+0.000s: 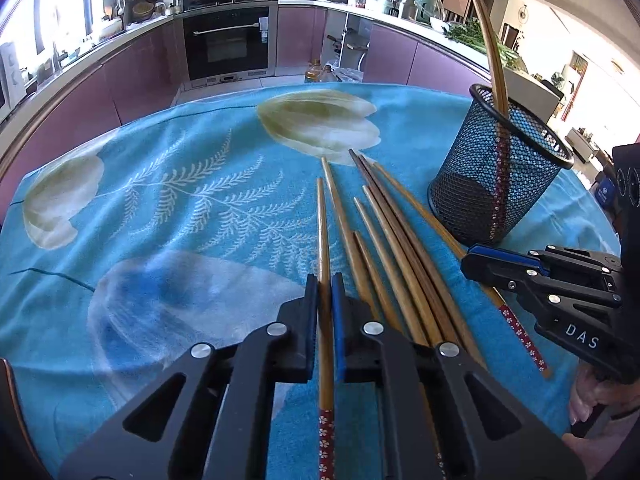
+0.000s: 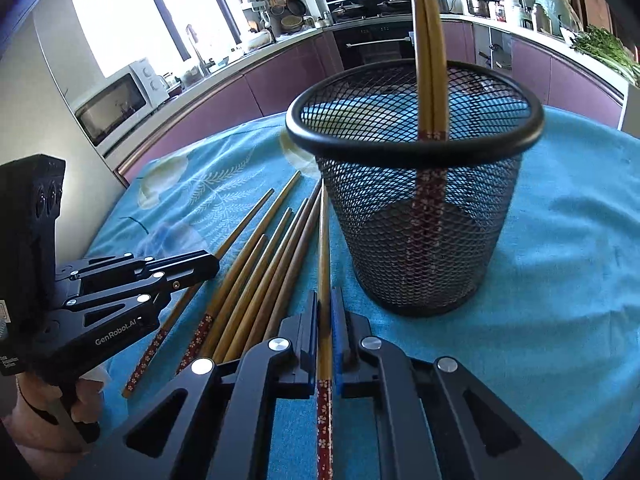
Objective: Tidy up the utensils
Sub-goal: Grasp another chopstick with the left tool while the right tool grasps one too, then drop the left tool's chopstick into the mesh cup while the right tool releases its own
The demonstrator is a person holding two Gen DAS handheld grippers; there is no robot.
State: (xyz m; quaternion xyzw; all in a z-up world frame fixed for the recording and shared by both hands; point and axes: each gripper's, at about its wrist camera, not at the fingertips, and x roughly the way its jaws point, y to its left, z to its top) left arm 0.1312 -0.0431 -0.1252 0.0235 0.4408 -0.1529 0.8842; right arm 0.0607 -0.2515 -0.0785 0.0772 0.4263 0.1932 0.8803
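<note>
Several wooden chopsticks [image 1: 394,248] with red flowered ends lie side by side on the blue cloth. A black mesh holder [image 1: 496,168] stands to their right with two chopsticks [image 1: 493,52] upright in it. My left gripper [image 1: 325,284] is shut on the leftmost chopstick [image 1: 323,232], low at the cloth. My right gripper [image 2: 325,300] is shut on the rightmost chopstick [image 2: 324,240], just in front of the holder [image 2: 416,216]. Each gripper also shows in the other's view: the right gripper [image 1: 476,260] and the left gripper [image 2: 208,264].
The table carries a blue floral cloth [image 1: 168,208]. Purple kitchen cabinets [image 1: 132,76], an oven [image 1: 226,40] and a crowded counter stand behind it. A microwave [image 2: 120,104] sits at the left in the right wrist view.
</note>
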